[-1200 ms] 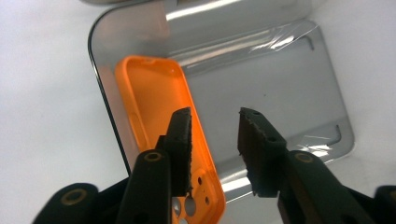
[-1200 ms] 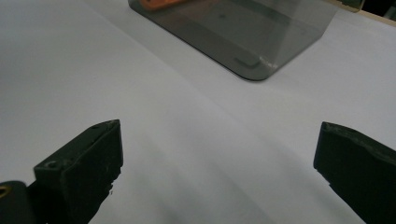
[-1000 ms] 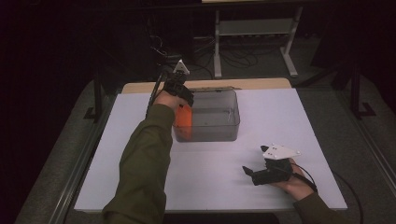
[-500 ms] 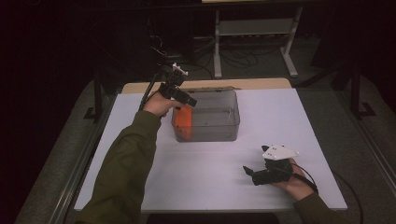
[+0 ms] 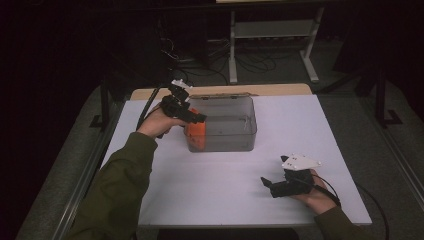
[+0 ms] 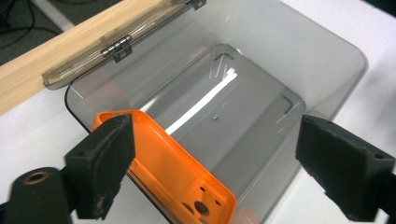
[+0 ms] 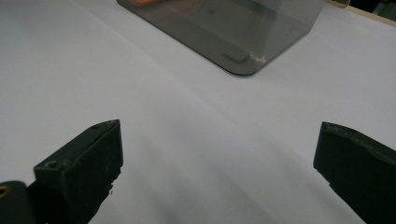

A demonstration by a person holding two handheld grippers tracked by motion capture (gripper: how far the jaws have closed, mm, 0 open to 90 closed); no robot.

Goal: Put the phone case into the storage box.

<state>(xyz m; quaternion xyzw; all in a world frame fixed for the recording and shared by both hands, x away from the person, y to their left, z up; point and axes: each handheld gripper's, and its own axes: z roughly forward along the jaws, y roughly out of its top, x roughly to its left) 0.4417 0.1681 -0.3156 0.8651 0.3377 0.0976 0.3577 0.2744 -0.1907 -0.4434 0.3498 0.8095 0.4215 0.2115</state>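
Our left gripper (image 6: 210,172), fingers just opened off it, hangs over the flat orange plastic plate (image 6: 177,172), lower left in the clear bin (image 6: 327,60). Light, stiff, slick: grip its upper edge. Right gripper (image 7: 215,172) open on the bench (image 5: 225,185).

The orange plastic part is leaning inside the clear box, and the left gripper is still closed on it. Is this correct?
Not quite. The orange plastic part does lean inside the clear box, but the left gripper is not closed on it: its jaws have just been opening and stand wide apart, clear of the part. The left gripper view shows this.
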